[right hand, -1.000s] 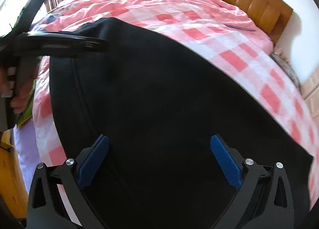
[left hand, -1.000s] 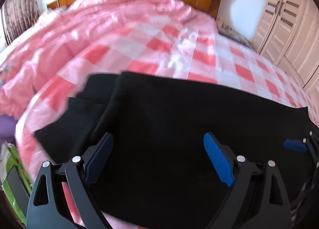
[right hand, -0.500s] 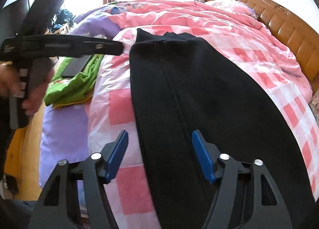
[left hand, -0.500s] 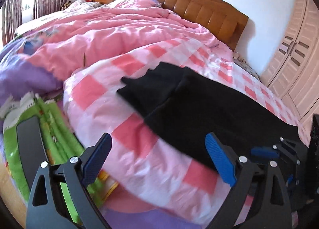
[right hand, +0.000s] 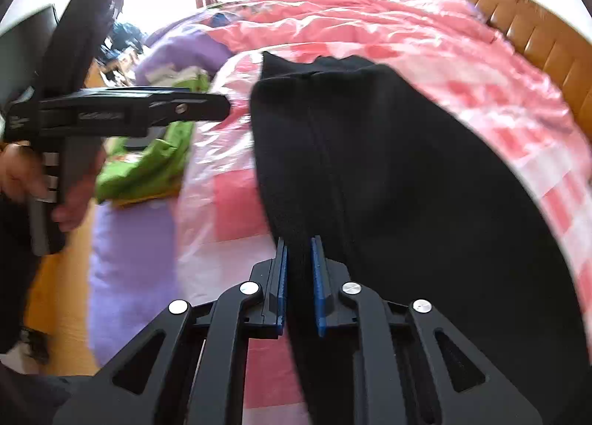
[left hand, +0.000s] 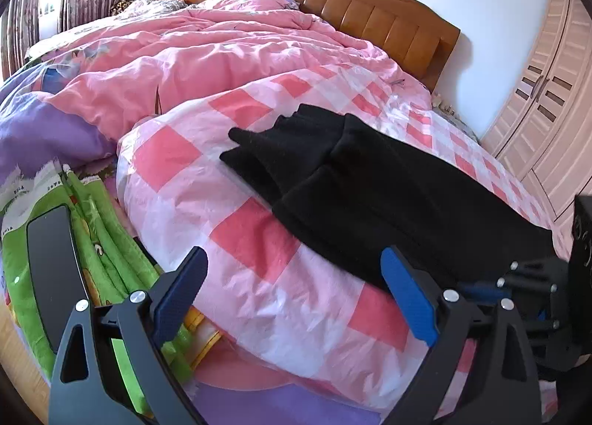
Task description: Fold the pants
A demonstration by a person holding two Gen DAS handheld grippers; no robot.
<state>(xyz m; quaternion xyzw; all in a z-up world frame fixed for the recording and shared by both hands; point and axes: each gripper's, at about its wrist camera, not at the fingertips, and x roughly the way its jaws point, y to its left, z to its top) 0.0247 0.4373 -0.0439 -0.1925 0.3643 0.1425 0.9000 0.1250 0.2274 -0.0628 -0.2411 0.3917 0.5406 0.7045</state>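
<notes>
Black pants [left hand: 370, 180] lie folded lengthwise on the pink checked quilt [left hand: 236, 240], leg ends pointing to the far left. In the right wrist view the pants [right hand: 388, 173] run away from me. My right gripper [right hand: 298, 277] is shut on the near left edge of the pants. My left gripper [left hand: 292, 299] is open and empty, held above the quilt's near edge to the left of the pants. It also shows in the right wrist view [right hand: 207, 106], held in a hand. The right gripper shows in the left wrist view [left hand: 518, 288] at the pants' near end.
A green patterned bag [left hand: 92, 225] with a dark flat device [left hand: 51, 262] on it lies at the left beside the bed. A rumpled pink duvet [left hand: 207, 54] and a wooden headboard [left hand: 362, 14] are behind. A wardrobe [left hand: 544, 91] stands at the right.
Both grippers pulled back from over the pants toward the bed's near edge. The right gripper narrowed and closed on the pants' near left edge. The left gripper stayed open.
</notes>
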